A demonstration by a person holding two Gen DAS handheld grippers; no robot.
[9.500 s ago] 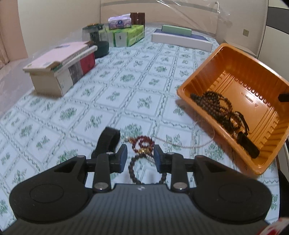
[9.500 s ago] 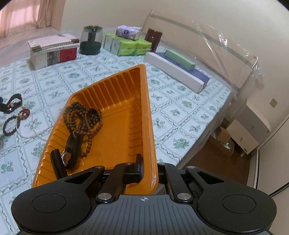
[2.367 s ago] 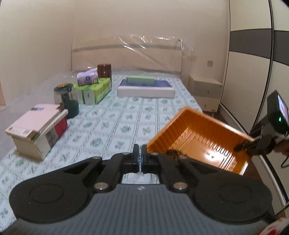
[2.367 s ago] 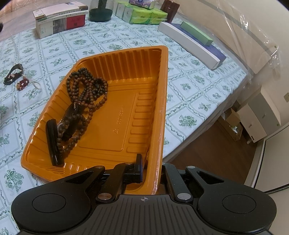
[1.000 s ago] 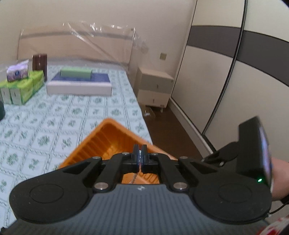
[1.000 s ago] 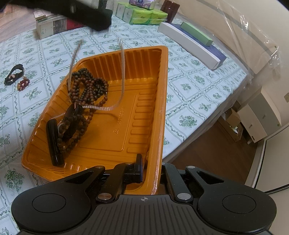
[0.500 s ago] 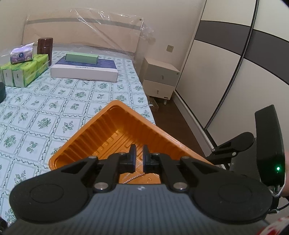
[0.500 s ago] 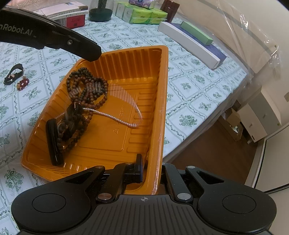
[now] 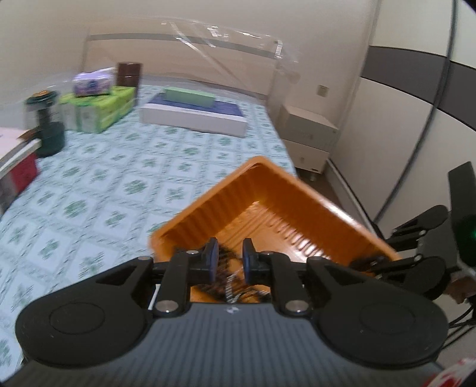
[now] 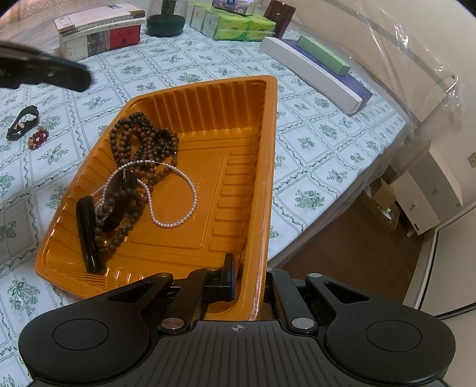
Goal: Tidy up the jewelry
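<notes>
Jewelry lies gathered in an orange plastic tray [image 10: 238, 166] on a bed covered with a pale sheet printed with green flowers [image 10: 312, 125]. A white pearl necklace [image 10: 178, 205] rests in a loose loop on the tray floor, draped partly over a pile of dark brown wooden bead strands [image 10: 142, 143] and a dark strap-like piece [image 10: 87, 235] at the tray's left side. Two more pieces sit outside the tray on the sheet, well to its left: a small red bead bracelet [image 10: 38, 137] and, just beside it, a black bracelet [image 10: 22, 122]. The right gripper [image 10: 247, 279] is clamped on the tray's near right rim, one finger inside the wall and the other outside. The left gripper [image 9: 230, 262] hovers above the tray's left end with its fingers spread apart and nothing between them; its wrist view is blurred, showing the beads only vaguely below. From the right wrist view it appears as a dark blurred shape [image 10: 44, 71] at the upper left. Farther up the bed stand a stack of books [image 10: 101, 32], a dark green jar [image 10: 165, 18], green tissue packs [image 10: 235, 26], and a long white box with a green box on top [image 10: 315, 74].
</notes>
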